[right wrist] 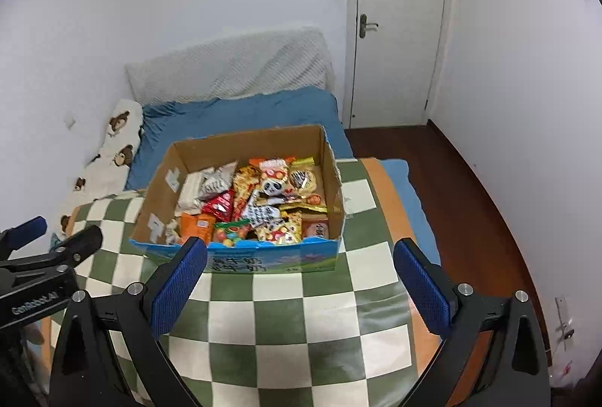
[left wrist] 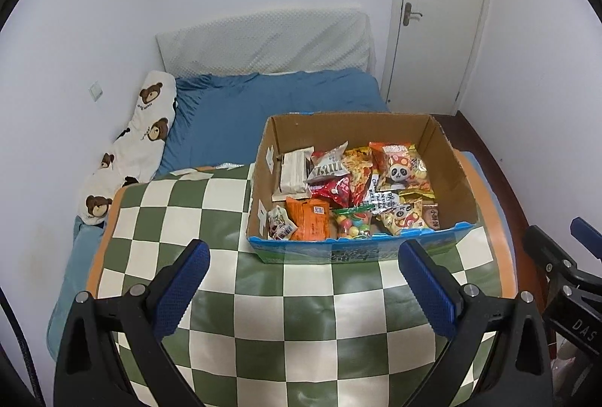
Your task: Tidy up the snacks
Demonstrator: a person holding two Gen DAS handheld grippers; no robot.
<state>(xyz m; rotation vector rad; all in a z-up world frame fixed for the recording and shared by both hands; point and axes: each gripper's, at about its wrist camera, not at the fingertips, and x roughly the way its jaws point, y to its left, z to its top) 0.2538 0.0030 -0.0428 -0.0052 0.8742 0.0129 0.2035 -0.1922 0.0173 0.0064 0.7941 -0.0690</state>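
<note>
An open cardboard box (left wrist: 447, 158) with a blue printed front stands on the green-and-white checked cloth (left wrist: 263, 313). It holds several snack packets: a panda bag (left wrist: 400, 169), an orange packet (left wrist: 306, 220), a candy bag (left wrist: 353, 222), a white packet (left wrist: 293, 171). The box also shows in the right wrist view (right wrist: 333, 177). My left gripper (left wrist: 303, 267) is open and empty, just in front of the box. My right gripper (right wrist: 301, 265) is open and empty, close to the box's front wall.
The checked cloth (right wrist: 286, 324) covers a table beside a bed with a blue sheet (left wrist: 263, 105) and a bear-print pillow (left wrist: 139, 143). A white door (right wrist: 399, 23) is at the back right. Dark wood floor (right wrist: 451, 181) lies to the right.
</note>
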